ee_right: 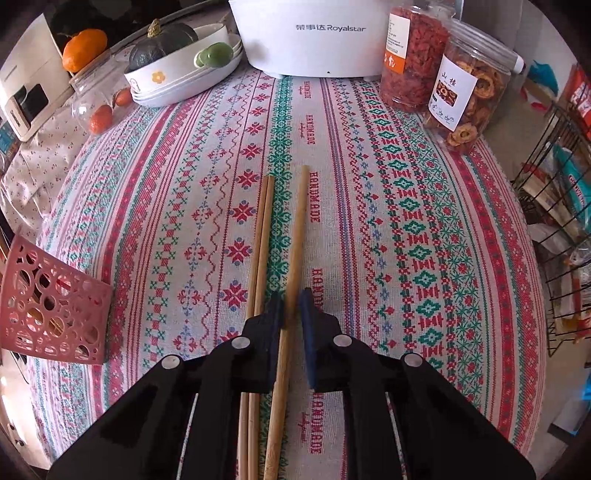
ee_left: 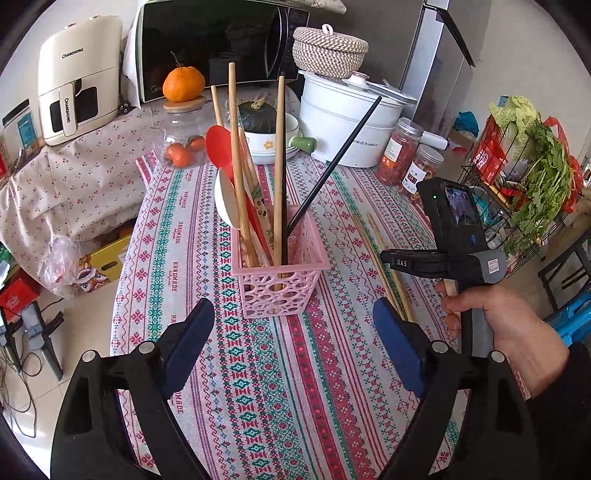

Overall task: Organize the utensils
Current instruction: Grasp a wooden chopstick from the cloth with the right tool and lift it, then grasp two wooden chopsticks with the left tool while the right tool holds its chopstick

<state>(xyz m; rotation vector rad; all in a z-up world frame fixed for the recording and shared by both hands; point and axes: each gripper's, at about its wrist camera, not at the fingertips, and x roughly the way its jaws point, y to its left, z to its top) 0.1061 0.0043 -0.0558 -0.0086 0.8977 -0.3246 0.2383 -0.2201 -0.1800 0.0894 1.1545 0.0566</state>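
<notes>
A pink perforated basket (ee_left: 279,282) stands on the patterned tablecloth (ee_left: 258,387) and holds wooden chopsticks (ee_left: 236,162), black chopsticks (ee_left: 332,166), a red spoon (ee_left: 219,147) and a white spoon (ee_left: 225,201). My left gripper (ee_left: 293,332) is open and empty, just in front of the basket. In the right wrist view three wooden chopsticks lie on the cloth. My right gripper (ee_right: 291,306) has its jaws nearly closed around the thickest chopstick (ee_right: 295,236); a thinner pair (ee_right: 264,236) lies just left of the left finger. The basket's corner (ee_right: 48,314) shows at far left.
A white Royalstar pot (ee_right: 314,33), two jars of dried food (ee_right: 439,74), stacked bowls with a green squash (ee_right: 166,62) and a glass jar with an orange on top (ee_left: 183,122) stand at the back. A wire rack of greens (ee_left: 524,177) stands right of the table.
</notes>
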